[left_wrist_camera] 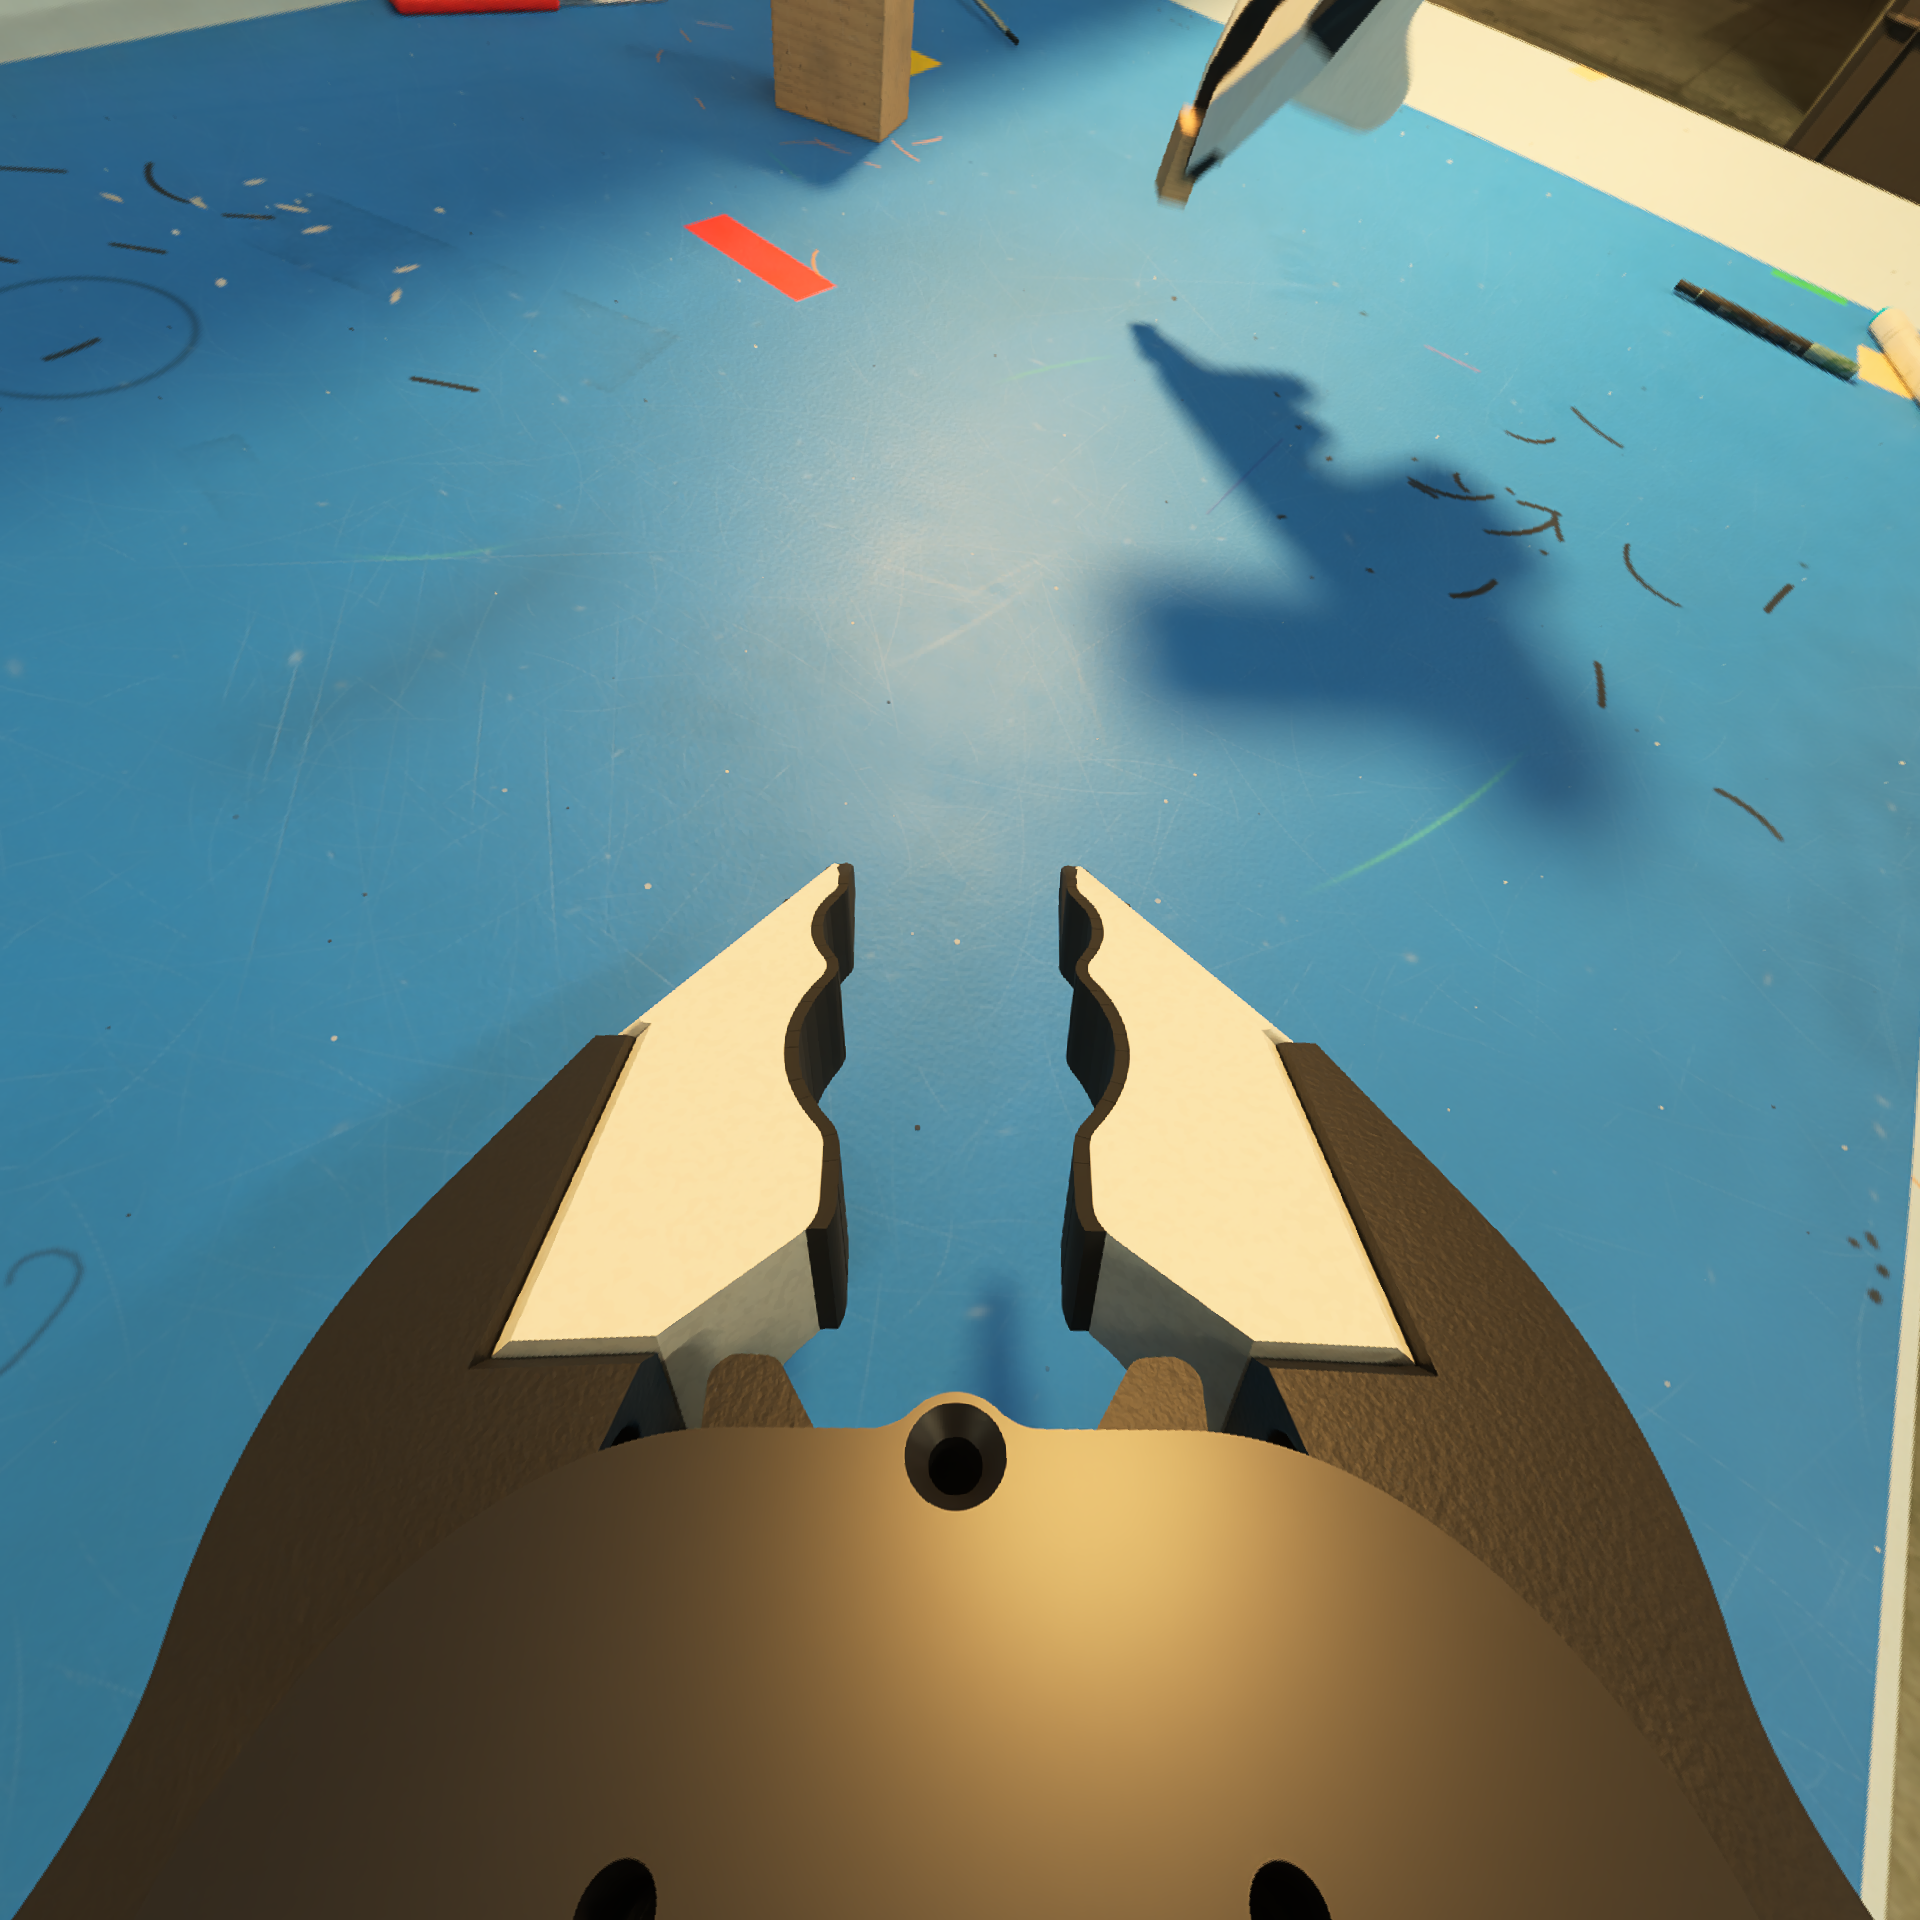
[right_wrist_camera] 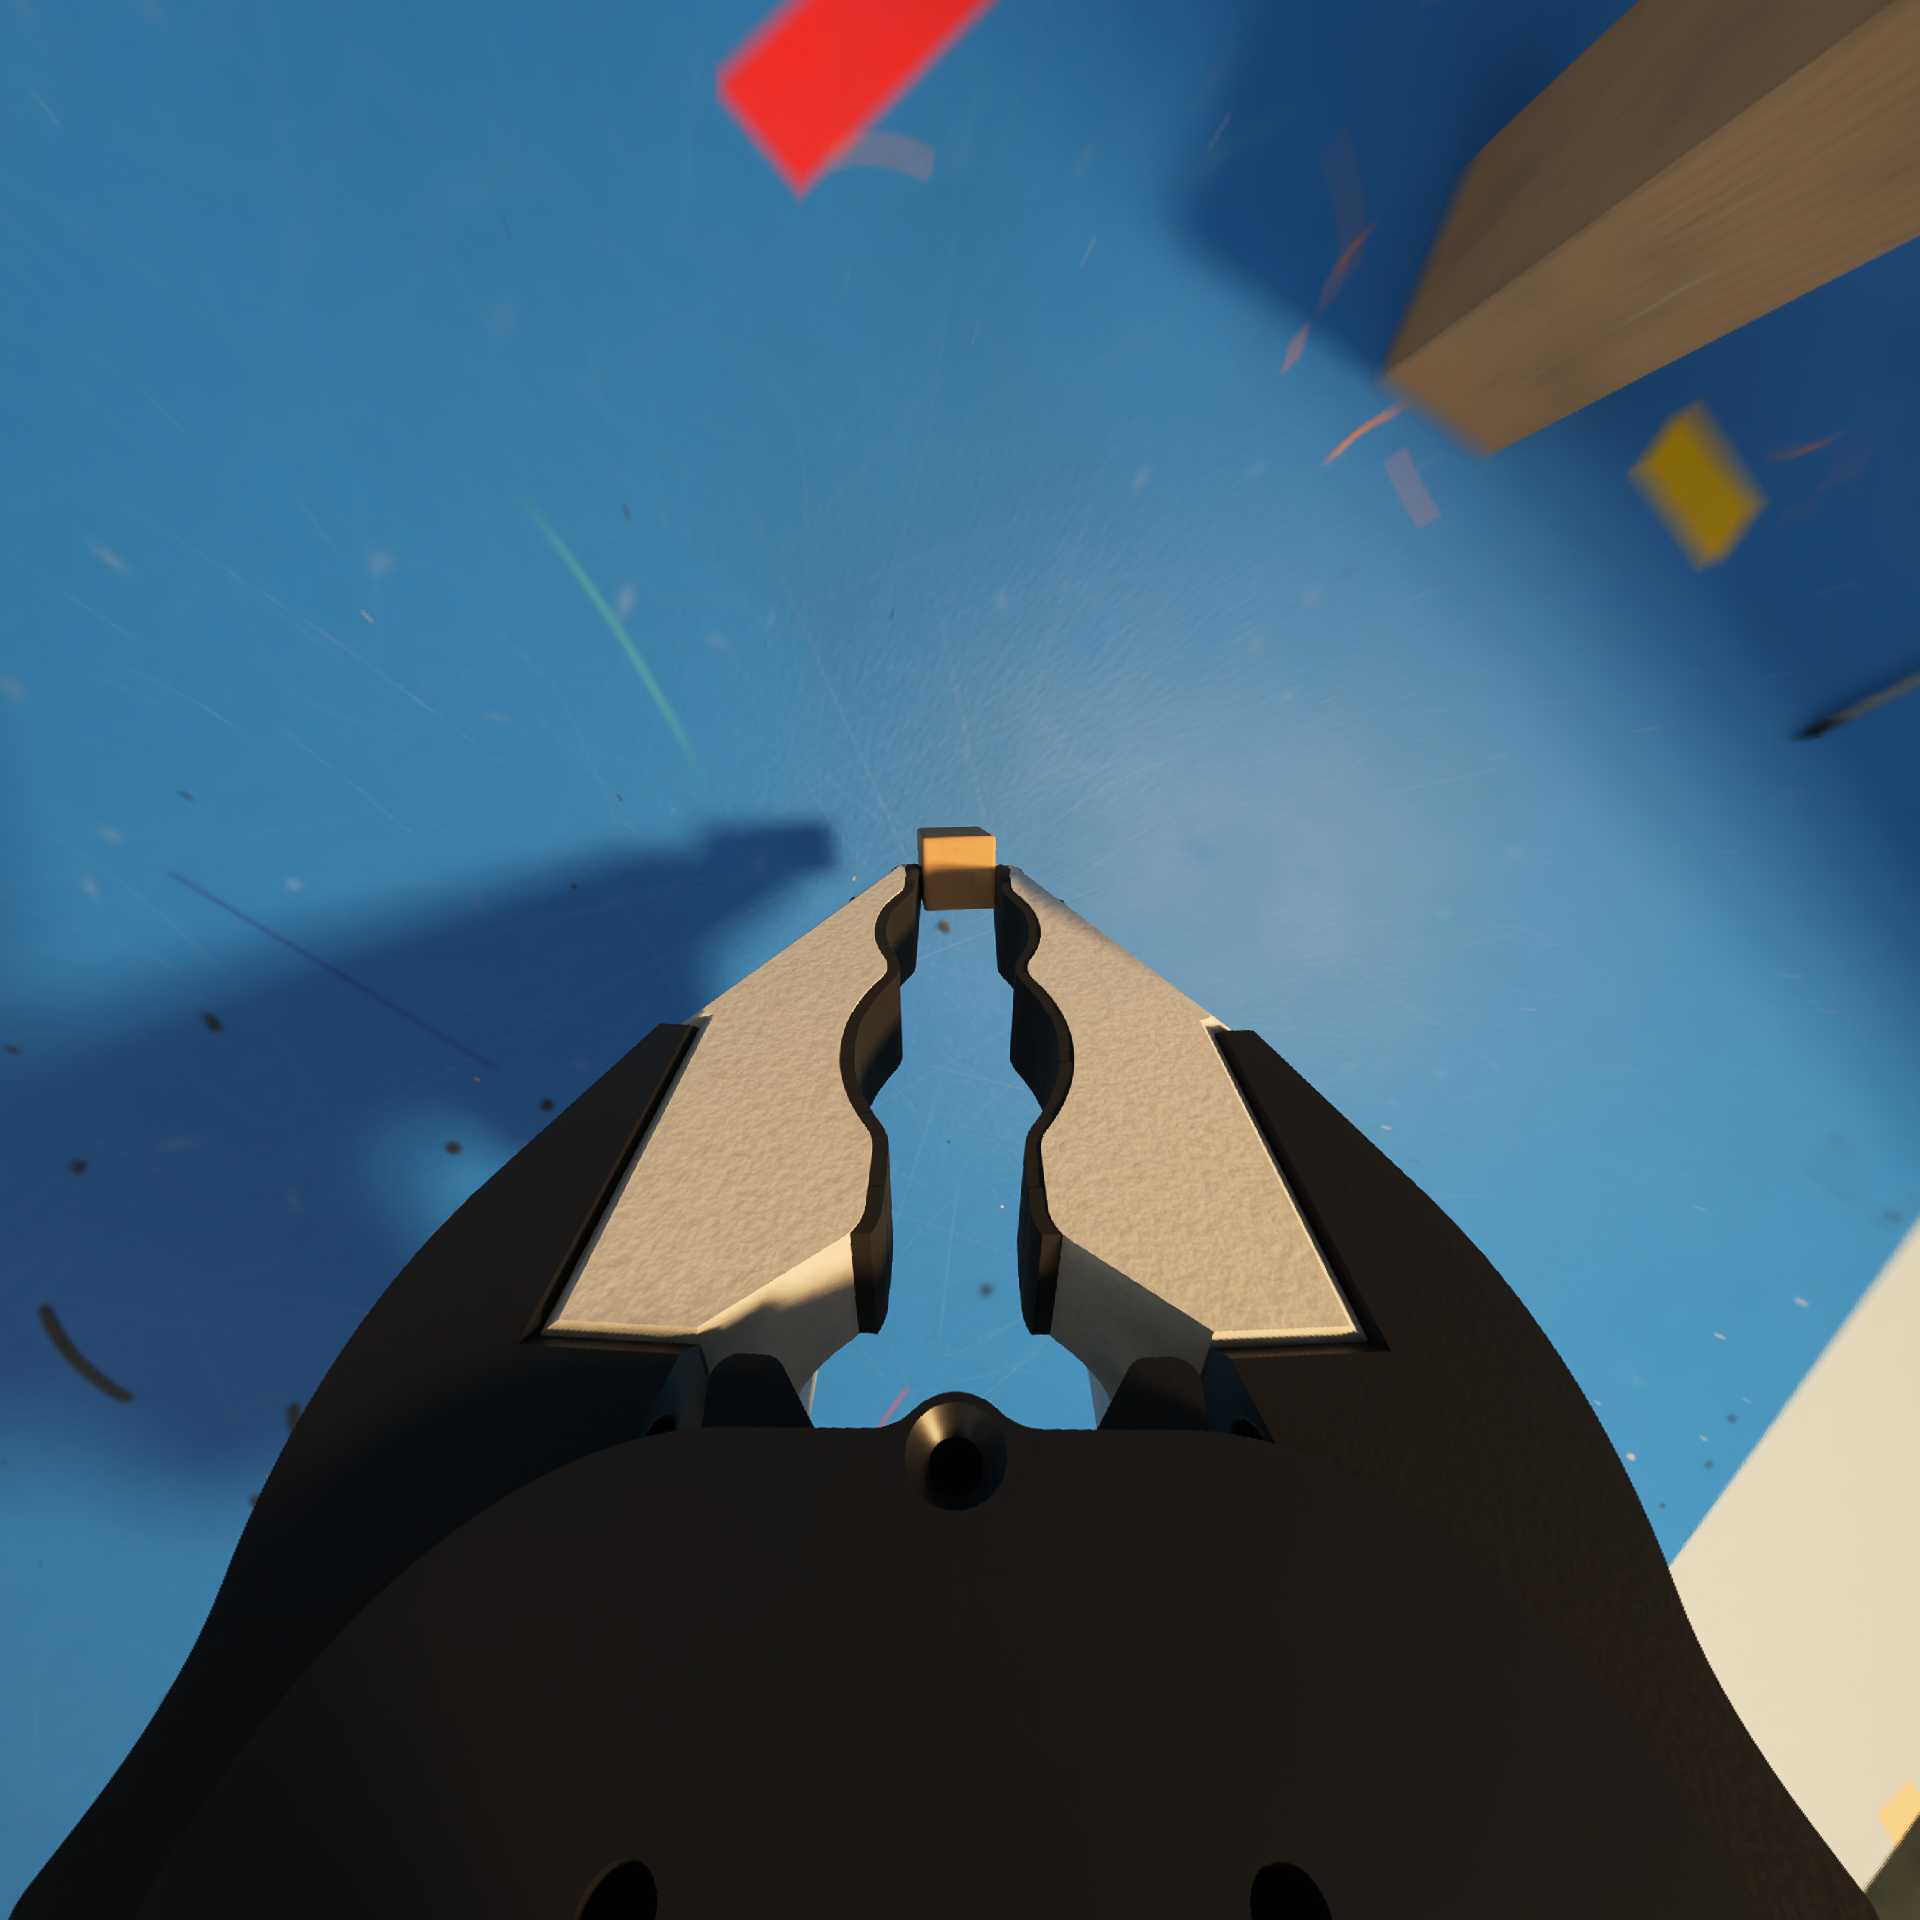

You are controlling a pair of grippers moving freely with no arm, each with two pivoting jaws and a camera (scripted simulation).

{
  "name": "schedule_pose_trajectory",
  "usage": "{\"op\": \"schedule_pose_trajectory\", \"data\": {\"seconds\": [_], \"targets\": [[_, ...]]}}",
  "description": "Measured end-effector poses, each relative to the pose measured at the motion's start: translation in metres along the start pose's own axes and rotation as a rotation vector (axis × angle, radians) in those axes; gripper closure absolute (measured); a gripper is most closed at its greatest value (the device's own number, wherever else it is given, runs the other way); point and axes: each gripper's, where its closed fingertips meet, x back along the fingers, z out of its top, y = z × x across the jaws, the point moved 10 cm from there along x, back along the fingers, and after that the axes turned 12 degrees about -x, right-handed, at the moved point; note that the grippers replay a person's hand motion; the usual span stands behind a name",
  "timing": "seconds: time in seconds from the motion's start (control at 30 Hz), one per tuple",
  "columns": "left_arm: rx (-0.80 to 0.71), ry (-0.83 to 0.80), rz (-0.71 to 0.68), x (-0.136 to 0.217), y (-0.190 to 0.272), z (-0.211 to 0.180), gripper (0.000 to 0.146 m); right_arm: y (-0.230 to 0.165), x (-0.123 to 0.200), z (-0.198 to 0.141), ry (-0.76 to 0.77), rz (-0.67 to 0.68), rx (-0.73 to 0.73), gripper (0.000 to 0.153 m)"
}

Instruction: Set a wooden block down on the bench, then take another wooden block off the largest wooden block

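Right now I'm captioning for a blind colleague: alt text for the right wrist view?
The right gripper pinches a small wooden block at its fingertips above a blue bench. A large wooden block stands at upper right, near red tape.

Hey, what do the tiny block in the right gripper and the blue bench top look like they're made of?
The small block looks like pale, unfinished wood: tan, matte, square-edged. The bench top seems a matte blue mat, maybe vinyl or rubber: fine scratches and dark scuff marks show, with only soft sheen.
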Motion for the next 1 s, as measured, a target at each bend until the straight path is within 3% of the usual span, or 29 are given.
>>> {"op": "schedule_pose_trajectory", "data": {"seconds": [0.1, 0.23, 0.27, 0.37, 0.57, 0.7, 0.8, 1.0], "targets": [[0.013, 0.003, -0.002, 0.001, -0.001, -0.001, 0.107, 0.008, -0.034, 0.004, -0.134, 0.018, 0.025, 0.139], [0.017, 0.001, 0.007, 0.002, -0.003, -0.001, 0.107, 0.021, -0.042, 0.01, -0.09, 0.06, -0.025, 0.139], [0.017, -0.002, 0.008, 0.002, -0.003, -0.001, 0.107, 0.022, -0.039, 0.01, -0.075, 0.071, -0.036, 0.138], [0.015, -0.009, 0.011, 0.001, -0.004, -0.002, 0.107, 0.025, -0.022, 0.01, -0.024, 0.08, -0.056, 0.114], [0.02, -0.016, -0.004, -0.002, -0.004, -0.003, 0.107, 0.052, 0.03, 0.015, 0.133, -0.058, -0.101, 0.108], [0.022, -0.017, -0.023, -0.005, -0.002, -0.002, 0.107, 0.082, 0.042, 0.049, 0.291, -0.022, -0.253, 0.107], [0.008, -0.024, -0.023, -0.006, 0.0, -0.001, 0.107, 0.101, 0.018, 0.085, 0.316, 0.033, -0.31, 0.104], [-0.009, -0.042, 0.017, -0.001, -0.003, -0.003, 0.107, 0.126, -0.029, 0.144, 0.299, -0.068, -0.375, 0.111]]}}
